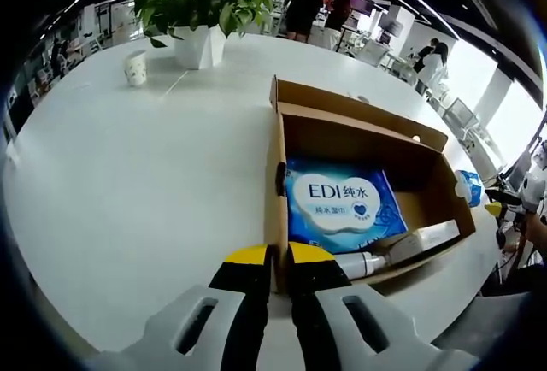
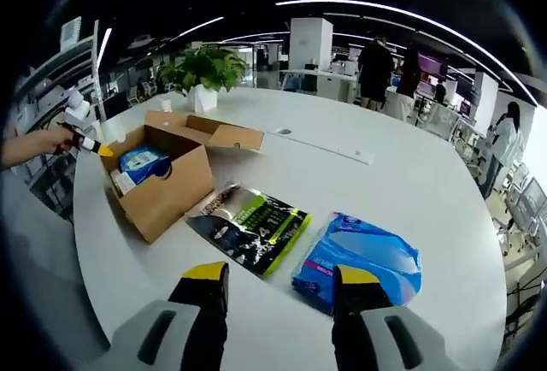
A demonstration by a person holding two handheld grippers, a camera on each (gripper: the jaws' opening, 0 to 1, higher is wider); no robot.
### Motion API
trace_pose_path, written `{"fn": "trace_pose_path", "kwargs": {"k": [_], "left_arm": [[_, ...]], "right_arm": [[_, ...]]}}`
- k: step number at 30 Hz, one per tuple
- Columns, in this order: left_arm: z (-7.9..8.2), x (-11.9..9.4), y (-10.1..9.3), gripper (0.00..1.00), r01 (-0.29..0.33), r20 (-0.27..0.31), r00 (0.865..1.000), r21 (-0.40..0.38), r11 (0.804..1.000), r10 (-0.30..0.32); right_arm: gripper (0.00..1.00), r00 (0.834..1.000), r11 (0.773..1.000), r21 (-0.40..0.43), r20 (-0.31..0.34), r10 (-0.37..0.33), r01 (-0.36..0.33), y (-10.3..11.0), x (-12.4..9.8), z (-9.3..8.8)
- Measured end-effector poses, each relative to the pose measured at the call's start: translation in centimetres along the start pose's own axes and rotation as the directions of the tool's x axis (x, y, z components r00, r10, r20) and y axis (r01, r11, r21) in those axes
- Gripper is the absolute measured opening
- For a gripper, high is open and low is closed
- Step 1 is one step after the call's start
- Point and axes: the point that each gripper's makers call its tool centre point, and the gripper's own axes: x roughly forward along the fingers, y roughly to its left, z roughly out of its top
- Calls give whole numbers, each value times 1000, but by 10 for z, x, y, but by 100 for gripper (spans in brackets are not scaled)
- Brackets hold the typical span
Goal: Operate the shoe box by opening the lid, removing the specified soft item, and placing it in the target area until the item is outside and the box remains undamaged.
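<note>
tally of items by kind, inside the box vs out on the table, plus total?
Cardboard box: 1
Blue wet-wipe pack in the box: 1
White tube or bottle in the box: 1
Soft packs lying on the table: 2, one black and green pack, one blue pack
Potted plant: 1
Paper cup: 1
Total: 7

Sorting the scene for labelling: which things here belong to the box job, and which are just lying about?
Job: cardboard box, open; blue wet-wipes pack and a tube inside; left claw on the box wall.

Lying about: potted plant, paper cup, green-black pouch, blue pack.
</note>
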Motion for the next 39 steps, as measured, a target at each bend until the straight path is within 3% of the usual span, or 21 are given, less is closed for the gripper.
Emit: {"fn": "trace_pose_path", "kwargs": {"k": [22, 39], "left_arm": [[2, 4, 5, 5, -8, -4, 1000, -4, 1000, 8], [3, 8, 9, 5, -10, -10, 1000, -6, 1000, 10]], "right_arm": [[44, 987, 987, -5, 32, 160, -160, 79, 36, 39], [43, 967, 968, -17, 43, 250, -250, 122, 55, 64]]}}
